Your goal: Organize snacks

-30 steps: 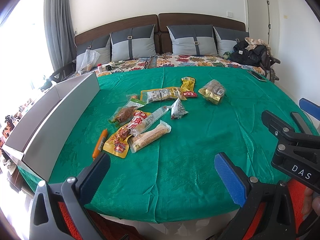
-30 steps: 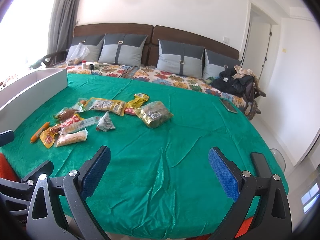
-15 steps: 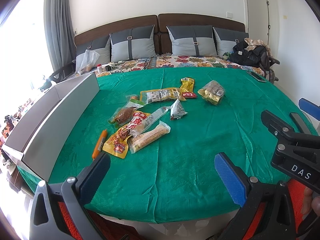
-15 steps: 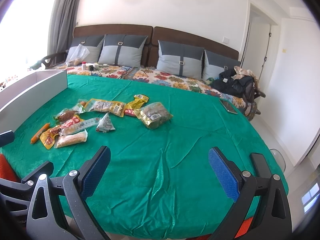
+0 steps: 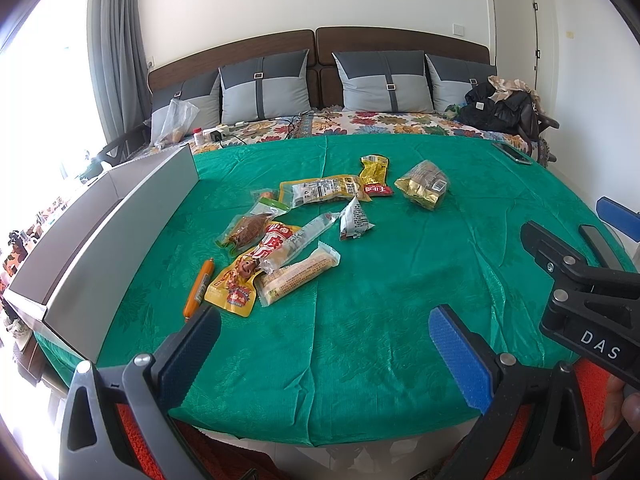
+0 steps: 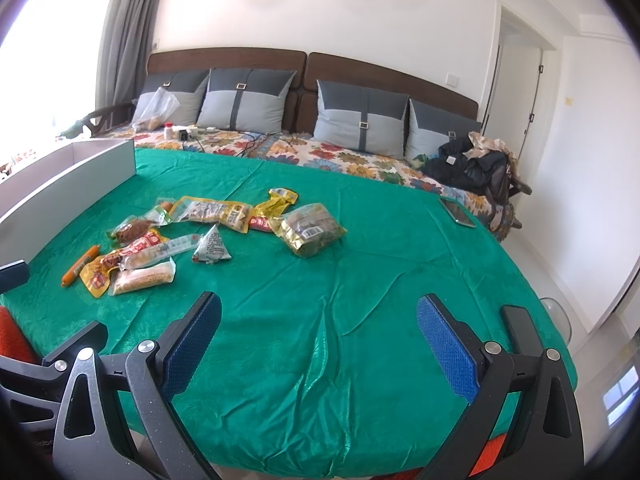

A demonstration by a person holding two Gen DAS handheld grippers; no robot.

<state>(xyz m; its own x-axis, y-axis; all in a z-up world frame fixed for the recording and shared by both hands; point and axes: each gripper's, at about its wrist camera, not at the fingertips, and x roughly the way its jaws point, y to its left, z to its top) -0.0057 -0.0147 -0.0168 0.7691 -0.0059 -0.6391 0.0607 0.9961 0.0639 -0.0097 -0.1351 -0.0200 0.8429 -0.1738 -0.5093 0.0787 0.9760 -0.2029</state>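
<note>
Green cloth covers the tabletop (image 5: pixel 360 340), with a bed and four grey cushions behind it and a long grey box (image 5: pixel 120 224) along the left edge. Both claws hover over the near edge, spread wide and holding nothing: the left claw (image 5: pixel 320 344) and the right claw (image 6: pixel 320 332). All the snacks lie ahead and to the left of both, loosely heaped toward the box, so the left claw looks nearer. I count about ten packets. Nearest the left claw is one orange sausage stick (image 5: pixel 199 287), its long axis pointing roughly away from the claw, just beside one yellow pouch (image 5: pixel 244 280) and one pale wafer bar (image 5: pixel 298 276) lying crosswise. Farther off sit one triangular packet (image 5: pixel 354 220) and one gold bag (image 5: pixel 424 190), apart from the heap. One phone (image 5: pixel 512 153) lies at the far right
</note>
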